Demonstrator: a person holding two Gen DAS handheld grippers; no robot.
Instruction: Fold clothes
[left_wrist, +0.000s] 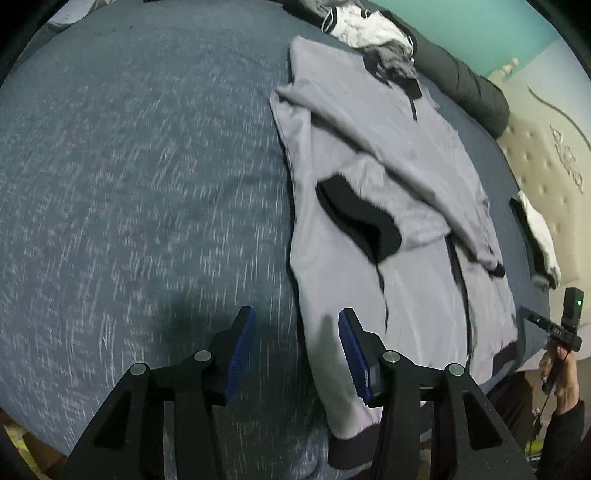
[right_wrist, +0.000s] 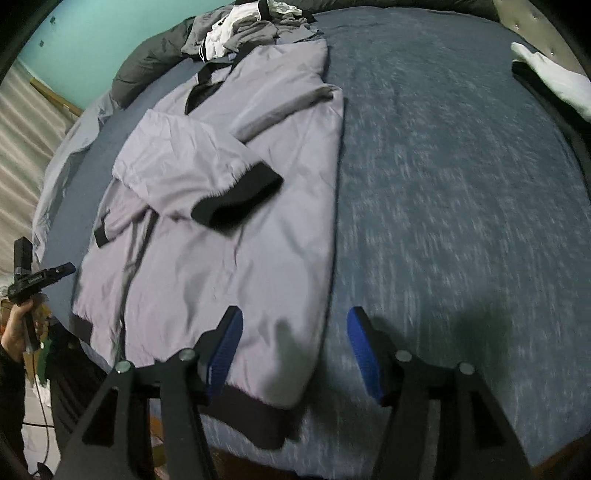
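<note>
A light grey jacket (left_wrist: 417, 288) (right_wrist: 229, 258) with black cuffs and hem lies flat on the bed, front up, both sleeves folded across its body. One black cuff (left_wrist: 362, 225) (right_wrist: 236, 199) rests mid-chest. My left gripper (left_wrist: 297, 334) is open and holds nothing; it hovers at the jacket's near left hem corner, its right pad over the fabric. My right gripper (right_wrist: 295, 343) is also open and holds nothing, and the jacket's near right edge runs between its fingers. Each view shows the other gripper (left_wrist: 546, 325) (right_wrist: 48, 275) small, beyond the hem's opposite corner.
The blue-grey bed sheet (left_wrist: 129, 184) (right_wrist: 461, 184) spreads wide beside the jacket. A heap of clothes (left_wrist: 369, 26) (right_wrist: 240, 29) and a dark padded item (left_wrist: 465, 85) (right_wrist: 147, 62) lie at the far end. A folded black-and-white garment (left_wrist: 539, 236) (right_wrist: 550, 81) sits near the headboard (left_wrist: 546, 158).
</note>
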